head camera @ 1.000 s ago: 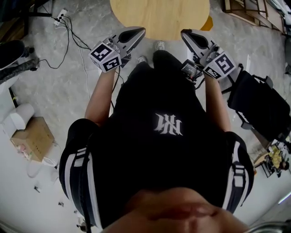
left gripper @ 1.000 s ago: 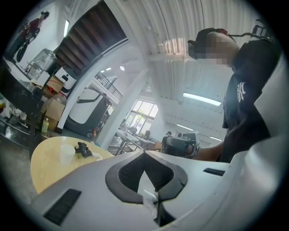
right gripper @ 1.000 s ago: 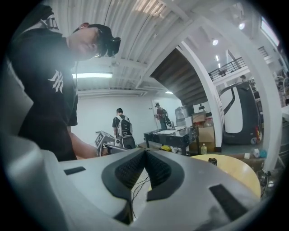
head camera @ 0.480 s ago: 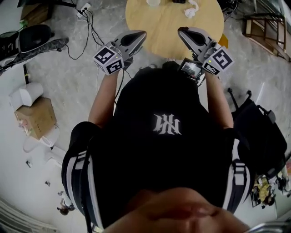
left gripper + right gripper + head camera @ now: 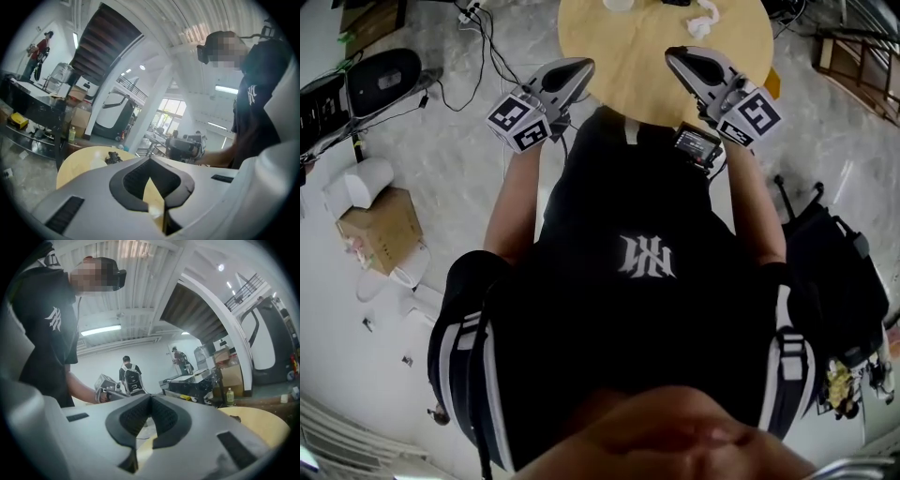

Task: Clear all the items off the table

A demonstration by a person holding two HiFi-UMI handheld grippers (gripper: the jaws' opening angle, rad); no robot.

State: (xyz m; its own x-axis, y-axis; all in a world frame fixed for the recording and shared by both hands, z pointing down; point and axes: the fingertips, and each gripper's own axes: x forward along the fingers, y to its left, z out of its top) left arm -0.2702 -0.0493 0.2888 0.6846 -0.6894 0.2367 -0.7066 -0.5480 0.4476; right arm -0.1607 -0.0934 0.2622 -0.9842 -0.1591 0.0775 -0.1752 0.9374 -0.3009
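Observation:
A round wooden table (image 5: pixel 661 58) stands ahead of me at the top of the head view. On its far side lie a crumpled white item (image 5: pixel 705 17), a white item (image 5: pixel 619 5) and a dark item (image 5: pixel 675 2), all partly cut off by the frame edge. My left gripper (image 5: pixel 581 67) is held over the table's near left rim, shut and empty. Over the near right rim my right gripper (image 5: pixel 677 54) is also shut with nothing in it. The left gripper view shows a small dark item (image 5: pixel 113 158) on the tabletop (image 5: pixel 84 161) beyond the closed jaws.
On the floor at the left are a cardboard box (image 5: pixel 380 230), a white roll (image 5: pixel 358 183), a black case (image 5: pixel 366 80) and loose cables (image 5: pixel 487 56). A black chair (image 5: pixel 834 272) stands to the right. People (image 5: pixel 131 376) stand far off.
The table has come nearer and its far side with the items has come into view. Both grippers now reach over its near rim; their jaws have stayed shut.

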